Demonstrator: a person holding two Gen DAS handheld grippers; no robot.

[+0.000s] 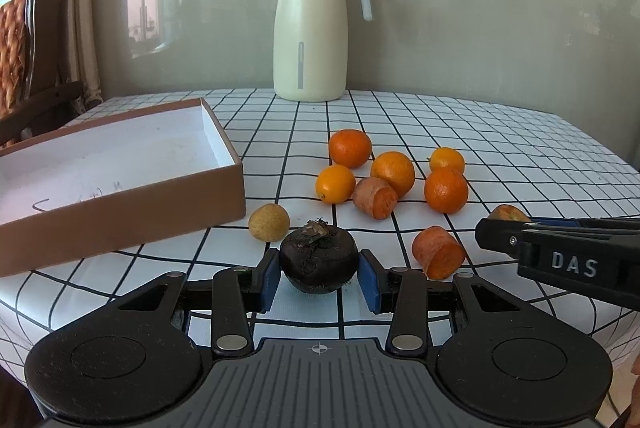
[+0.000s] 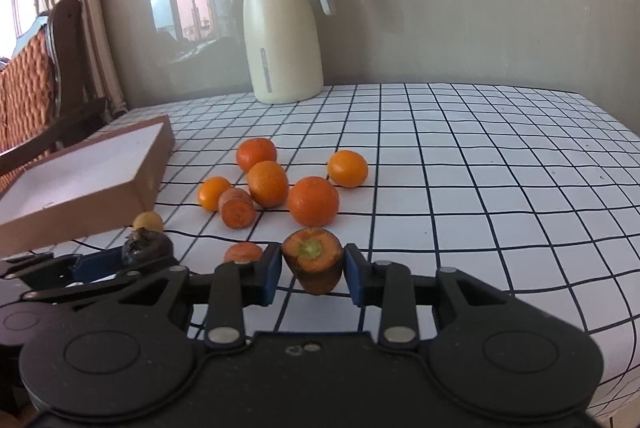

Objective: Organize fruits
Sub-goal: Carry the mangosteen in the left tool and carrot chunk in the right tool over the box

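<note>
Dark brown, the water chestnut [image 1: 319, 255] sits exactly between the two blue pads of the left gripper [image 1: 319, 278], and both pads press on its sides, so the jaws are closed on it. It is just above the checked tablecloth [image 1: 500, 155], near the corner of the cardboard box [image 1: 120, 205]. A small yellow fruit [image 1: 269, 222] lies just beside it. The right gripper [image 2: 312, 270] holds a carrot piece [image 2: 313, 260] in the same way, cut face up, jaws closed on it. Behind them lie five oranges [image 1: 392, 173] and two more carrot pieces [image 1: 439, 252], and farther back stands a cream jug [image 1: 310, 27].
</note>
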